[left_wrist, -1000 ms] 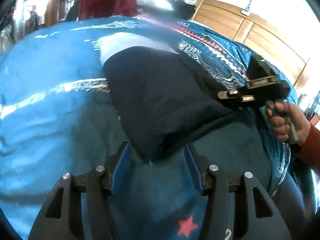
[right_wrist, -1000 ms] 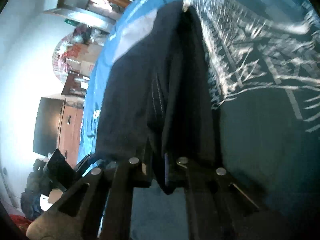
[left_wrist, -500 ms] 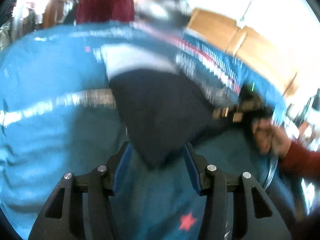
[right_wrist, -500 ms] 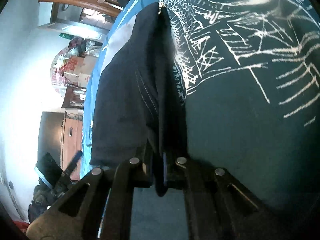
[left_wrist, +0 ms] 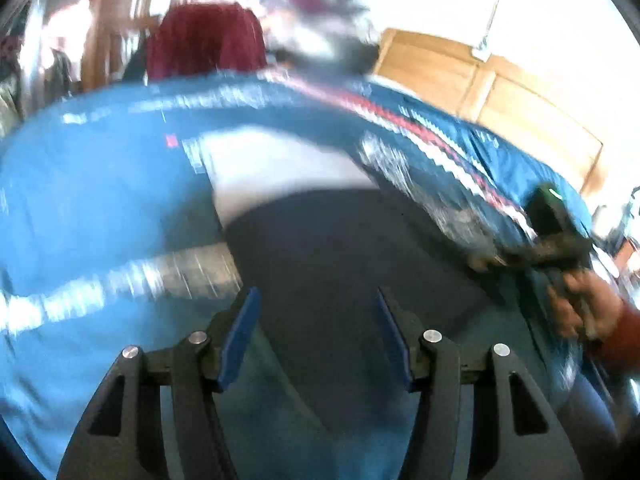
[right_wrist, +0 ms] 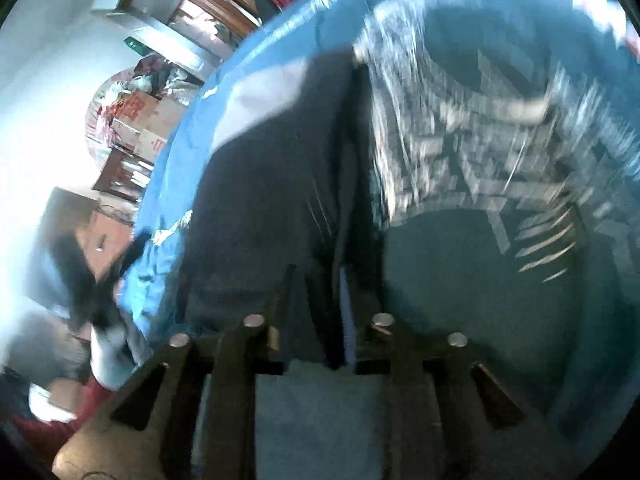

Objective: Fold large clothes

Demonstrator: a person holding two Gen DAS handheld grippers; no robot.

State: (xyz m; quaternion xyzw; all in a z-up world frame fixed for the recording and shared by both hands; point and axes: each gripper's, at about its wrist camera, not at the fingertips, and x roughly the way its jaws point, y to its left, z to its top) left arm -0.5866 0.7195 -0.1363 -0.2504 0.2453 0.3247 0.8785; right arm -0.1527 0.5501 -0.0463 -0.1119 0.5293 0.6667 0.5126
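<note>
Here my left gripper (left_wrist: 316,336) stands wide, a corner of the dark garment (left_wrist: 352,264) lying between its blue pads unpinched, while my right gripper (right_wrist: 320,316) stands narrow with the garment's edge in between, on the blue bedspread (left_wrist: 88,208). I judge we are mid-fold; next the left must close on its corner.

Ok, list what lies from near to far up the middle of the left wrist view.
Left hand-held gripper, open → dark garment → white fabric patch → blue patterned bedspread → maroon cloth, blurred, at the far edge.
</note>
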